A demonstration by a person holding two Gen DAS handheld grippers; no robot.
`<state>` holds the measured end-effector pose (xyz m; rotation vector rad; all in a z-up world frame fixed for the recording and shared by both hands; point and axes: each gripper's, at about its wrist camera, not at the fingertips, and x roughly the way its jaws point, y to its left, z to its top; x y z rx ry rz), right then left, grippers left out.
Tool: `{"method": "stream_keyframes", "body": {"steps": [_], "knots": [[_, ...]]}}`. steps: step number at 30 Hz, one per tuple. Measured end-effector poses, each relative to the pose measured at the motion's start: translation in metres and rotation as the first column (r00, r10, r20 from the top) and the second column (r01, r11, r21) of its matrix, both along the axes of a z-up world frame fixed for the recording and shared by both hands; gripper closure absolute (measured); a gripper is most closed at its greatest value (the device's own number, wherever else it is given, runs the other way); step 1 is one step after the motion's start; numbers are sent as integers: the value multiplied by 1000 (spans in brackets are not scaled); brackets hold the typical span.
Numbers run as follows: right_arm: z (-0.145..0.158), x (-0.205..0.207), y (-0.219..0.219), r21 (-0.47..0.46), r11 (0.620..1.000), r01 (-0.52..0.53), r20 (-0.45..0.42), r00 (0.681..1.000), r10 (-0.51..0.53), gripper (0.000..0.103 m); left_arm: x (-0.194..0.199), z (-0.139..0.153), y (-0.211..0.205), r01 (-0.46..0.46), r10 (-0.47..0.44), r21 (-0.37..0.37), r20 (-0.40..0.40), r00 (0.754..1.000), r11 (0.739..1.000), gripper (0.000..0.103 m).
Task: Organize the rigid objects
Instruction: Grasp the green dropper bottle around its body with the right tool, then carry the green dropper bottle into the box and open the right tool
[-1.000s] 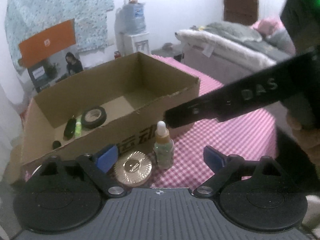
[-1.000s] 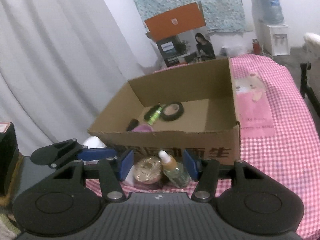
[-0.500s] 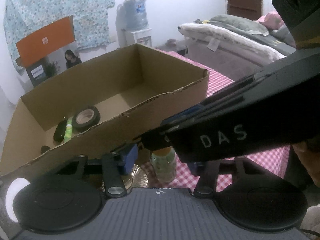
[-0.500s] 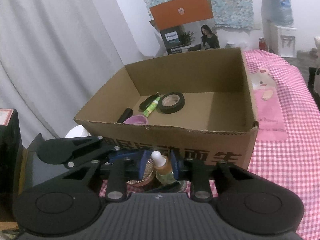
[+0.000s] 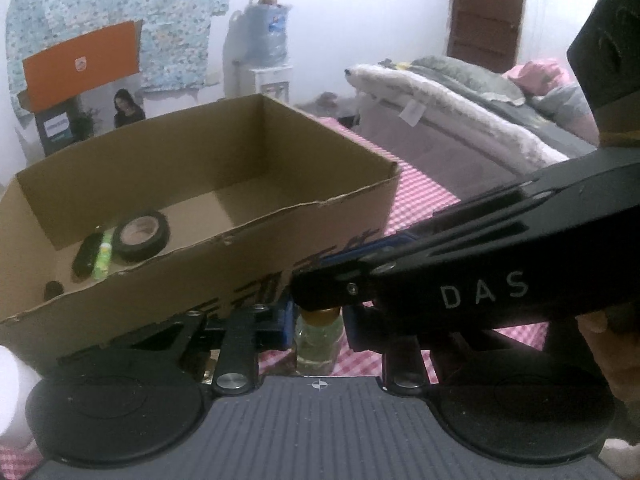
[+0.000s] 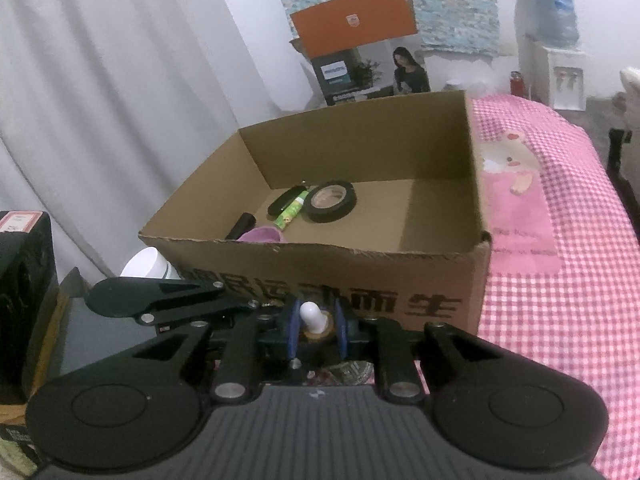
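A small glass dropper bottle (image 5: 318,344) stands on the pink checked cloth, right against the front wall of the cardboard box (image 5: 200,276). My left gripper (image 5: 318,322) is shut on its glass body, a blue pad on each side. My right gripper (image 6: 316,320) comes in from the right, across the left wrist view (image 5: 460,276). Its jaws are closing on the bottle's neck, under the white bulb (image 6: 313,314), and the pads touch the gold collar. One left finger (image 6: 160,294) shows at the left of the right wrist view.
Inside the box (image 6: 360,256) lie a black tape roll (image 6: 330,200), a green tube (image 6: 292,212), black tubes and a purple lid (image 6: 262,236). A white cup (image 6: 146,264) stands left of the box. A bed (image 5: 460,96) is at the right.
Both grippers have come in on the dropper bottle and closed on it from wide open, the left on its body, the right on its neck. The gold round compact is now hidden.
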<state>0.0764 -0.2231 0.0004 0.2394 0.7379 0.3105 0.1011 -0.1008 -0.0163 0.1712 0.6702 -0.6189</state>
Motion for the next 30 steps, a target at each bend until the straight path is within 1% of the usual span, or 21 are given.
{"method": "stream_keyframes", "body": {"steps": [4, 7, 9, 13, 17, 20, 22, 24, 30], "knots": [[2, -8, -8, 10, 999, 36, -4, 999, -36, 83, -4, 1, -7, 34, -34, -9, 8, 999, 999, 80], [1, -14, -12, 19, 998, 53, -7, 999, -53, 83, -6, 0, -9, 49, -49, 4, 17, 999, 999, 80], [0, -16, -12, 28, 998, 50, -10, 999, -50, 83, -5, -1, -9, 48, -48, 19, 16, 999, 999, 78], [1, -15, -10, 20, 999, 41, -9, 999, -41, 81, -5, -5, -8, 40, -40, 38, 10, 999, 998, 69], [1, -12, -9, 13, 1000, 26, -16, 1000, -25, 79, -3, -14, -12, 39, -38, 71, -14, 999, 997, 68], [-1, -9, -9, 0, 1000, 20, -22, 1000, -20, 73, -2, -19, -16, 45, -43, 85, -26, 999, 995, 68], [-3, -7, -9, -15, 1000, 21, -25, 999, -21, 65, -1, -21, -18, 47, -45, 95, -24, 999, 994, 68], [-6, -5, -11, -19, 1000, 21, -29, 999, -21, 63, 2, -23, -20, 44, -41, 97, -30, 999, 994, 68], [-12, -1, -14, -4, 1000, -1, -39, 999, 1, 63, 9, -30, -24, 36, -31, 106, -49, 998, 994, 69]]}}
